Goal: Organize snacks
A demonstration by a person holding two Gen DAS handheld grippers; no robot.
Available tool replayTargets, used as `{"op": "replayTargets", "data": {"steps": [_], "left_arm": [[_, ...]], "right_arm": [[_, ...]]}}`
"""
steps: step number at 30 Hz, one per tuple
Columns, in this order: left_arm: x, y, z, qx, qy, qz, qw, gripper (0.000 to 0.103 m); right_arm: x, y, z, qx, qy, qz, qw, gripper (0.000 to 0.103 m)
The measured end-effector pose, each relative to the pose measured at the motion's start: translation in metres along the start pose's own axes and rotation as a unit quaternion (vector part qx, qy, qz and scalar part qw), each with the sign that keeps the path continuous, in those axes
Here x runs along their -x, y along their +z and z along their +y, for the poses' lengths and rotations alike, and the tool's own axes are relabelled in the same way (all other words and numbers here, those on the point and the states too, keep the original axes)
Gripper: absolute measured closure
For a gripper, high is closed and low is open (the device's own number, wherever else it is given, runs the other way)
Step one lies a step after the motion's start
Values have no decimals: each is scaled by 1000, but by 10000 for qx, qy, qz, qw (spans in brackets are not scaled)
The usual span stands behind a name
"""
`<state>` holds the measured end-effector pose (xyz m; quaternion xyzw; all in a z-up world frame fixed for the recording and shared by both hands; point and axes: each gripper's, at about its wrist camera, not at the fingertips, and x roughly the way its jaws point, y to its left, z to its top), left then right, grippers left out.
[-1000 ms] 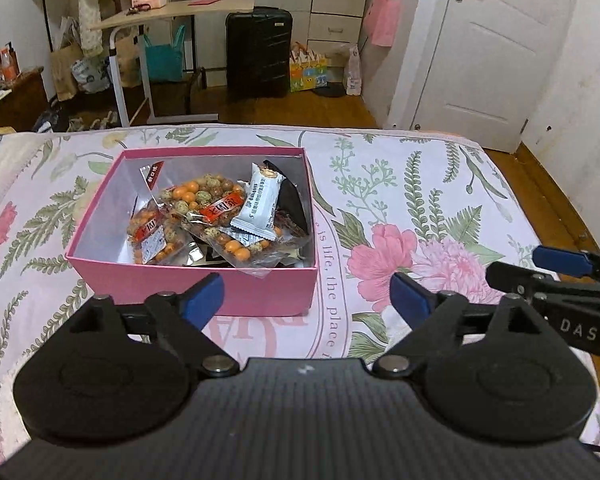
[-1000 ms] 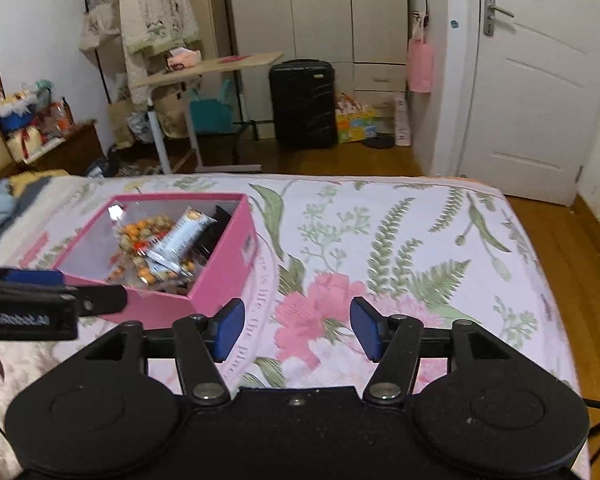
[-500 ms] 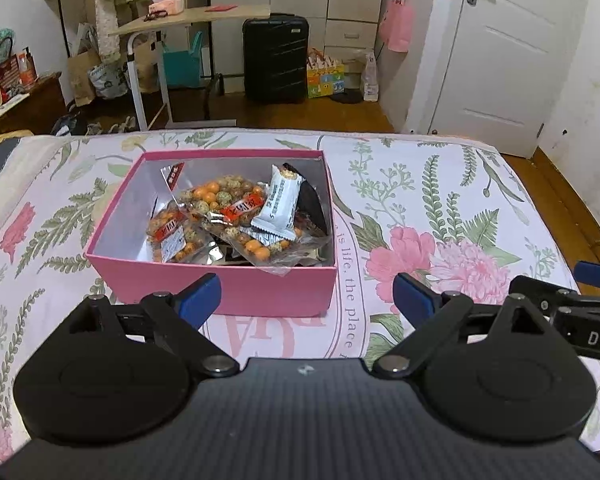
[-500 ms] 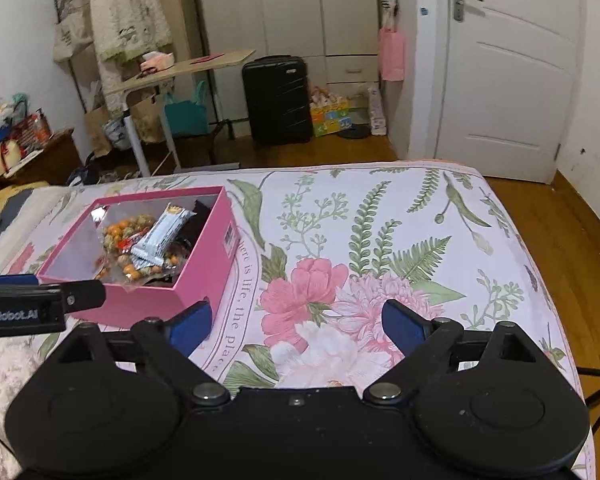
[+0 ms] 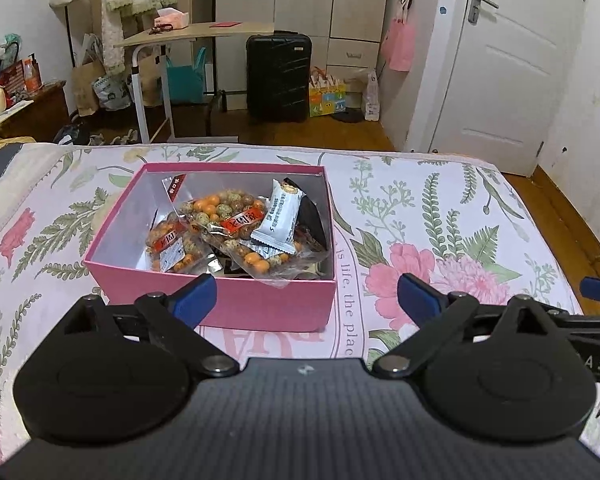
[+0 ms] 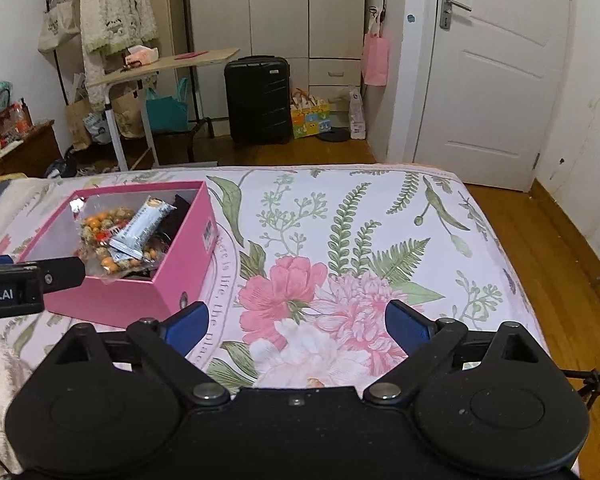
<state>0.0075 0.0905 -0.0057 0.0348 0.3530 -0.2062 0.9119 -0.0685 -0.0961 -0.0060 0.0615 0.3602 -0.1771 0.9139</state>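
Observation:
A pink box (image 5: pixel 268 303) sits on the floral bedspread (image 5: pixel 440 216). It holds clear packets of orange and green nuts (image 5: pixel 220 220) and a white wrapped snack bar (image 5: pixel 279 216). My left gripper (image 5: pixel 306 294) is open and empty, just in front of the box's near wall. My right gripper (image 6: pixel 296 326) is open and empty over the pink flower print, to the right of the box (image 6: pixel 140 296). The snacks (image 6: pixel 116 236) also show in the right wrist view. The left gripper's finger (image 6: pixel 32 276) shows at that view's left edge.
The bed's far edge drops to a wooden floor (image 6: pixel 560 232). Beyond stand a black suitcase (image 5: pixel 278 76), a rolling side table (image 5: pixel 192 36), a wardrobe (image 6: pixel 276 8) and a white door (image 6: pixel 496 72). A tripod leg (image 6: pixel 592 380) shows at the bed's right side.
Both grippers have drawn back and risen a little from the box. The right gripper's jaws have opened wider. The snacks in the box have not moved.

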Motion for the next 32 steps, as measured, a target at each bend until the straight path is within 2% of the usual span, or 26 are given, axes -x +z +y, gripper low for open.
{"op": "replayTargets", "data": {"steps": [8, 21, 25, 32], "left_arm": [[0, -5, -4, -23, 63, -47, 10000, 5], [-2, -6, -5, -17, -29, 136, 9999, 5], [-6, -8, -5, -28, 56, 169, 9998, 5], [-7, -8, -5, -10, -61, 227, 9997, 5]], "right_arm": [[1, -2, 1, 7, -65, 18, 10000, 6], [1, -2, 2, 11, -174, 64, 9998, 6], [0, -2, 2, -5, -174, 97, 9998, 6], [-3, -1, -1, -27, -195, 127, 9997, 6]]}}
